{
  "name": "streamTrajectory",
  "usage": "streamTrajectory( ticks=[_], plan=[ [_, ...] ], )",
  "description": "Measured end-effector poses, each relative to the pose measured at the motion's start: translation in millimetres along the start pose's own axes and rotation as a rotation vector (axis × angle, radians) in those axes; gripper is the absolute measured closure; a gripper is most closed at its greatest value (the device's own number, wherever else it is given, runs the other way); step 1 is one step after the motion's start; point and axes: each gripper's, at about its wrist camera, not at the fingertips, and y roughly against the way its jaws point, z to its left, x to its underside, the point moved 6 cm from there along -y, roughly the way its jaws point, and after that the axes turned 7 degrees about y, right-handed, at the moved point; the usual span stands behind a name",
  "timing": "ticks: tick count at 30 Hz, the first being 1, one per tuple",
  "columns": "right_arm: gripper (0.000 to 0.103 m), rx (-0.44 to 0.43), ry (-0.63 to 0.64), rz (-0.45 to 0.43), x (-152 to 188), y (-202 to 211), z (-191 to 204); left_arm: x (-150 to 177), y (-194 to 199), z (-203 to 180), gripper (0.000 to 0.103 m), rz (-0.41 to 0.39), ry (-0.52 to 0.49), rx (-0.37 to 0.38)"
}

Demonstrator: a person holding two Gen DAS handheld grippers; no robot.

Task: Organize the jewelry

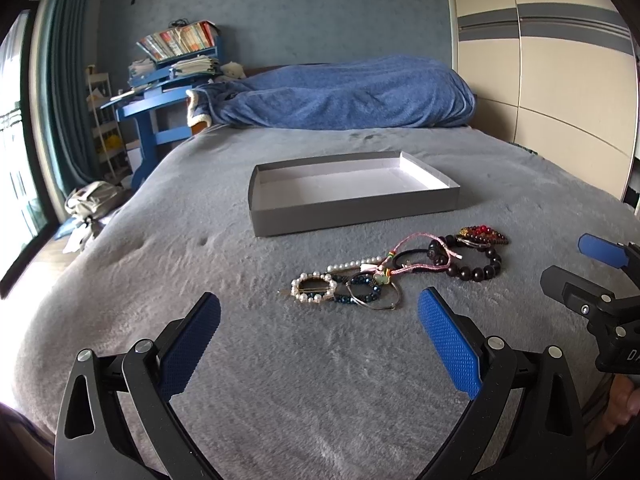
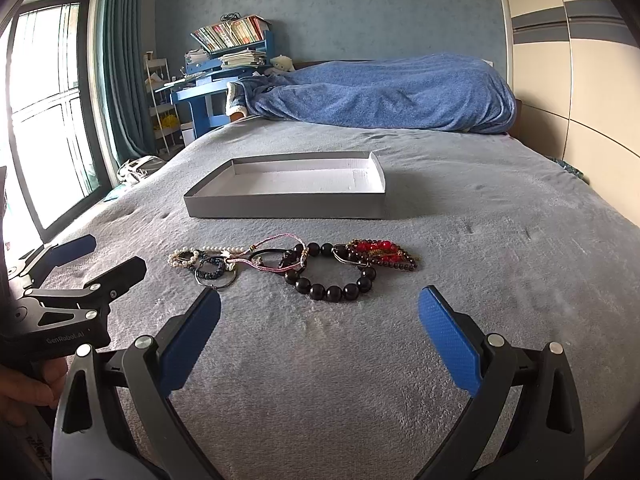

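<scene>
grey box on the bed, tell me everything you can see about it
The grey box is a shallow, open rectangular tray, seemingly cardboard: grey outside, white inside, with low upright walls. Nothing can be seen in it. It lies flat on the grey blanket, beyond the row of jewelry and apart from it. Neither claw touches it.

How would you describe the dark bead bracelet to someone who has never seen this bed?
On the grey bed, a row of jewelry lies in front of the grey box. The dark bead bracelet lies toward the row's right end; its round, near-black beads are the largest there.
</scene>
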Motion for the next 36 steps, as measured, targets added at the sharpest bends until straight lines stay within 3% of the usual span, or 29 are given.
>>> streamTrajectory(
  ticks=[28,36],
  plan=[
    [0.005,0.006,-0.031,0.011,-2,-7,-11,4,-7,-2,0.005,0.024,-0.011,0.006],
    [0.005,0.056,-0.043,0.072,-6,-20,-32,-6,-23,-28,0.007,0.058,-0.136,0.049]
  ],
)
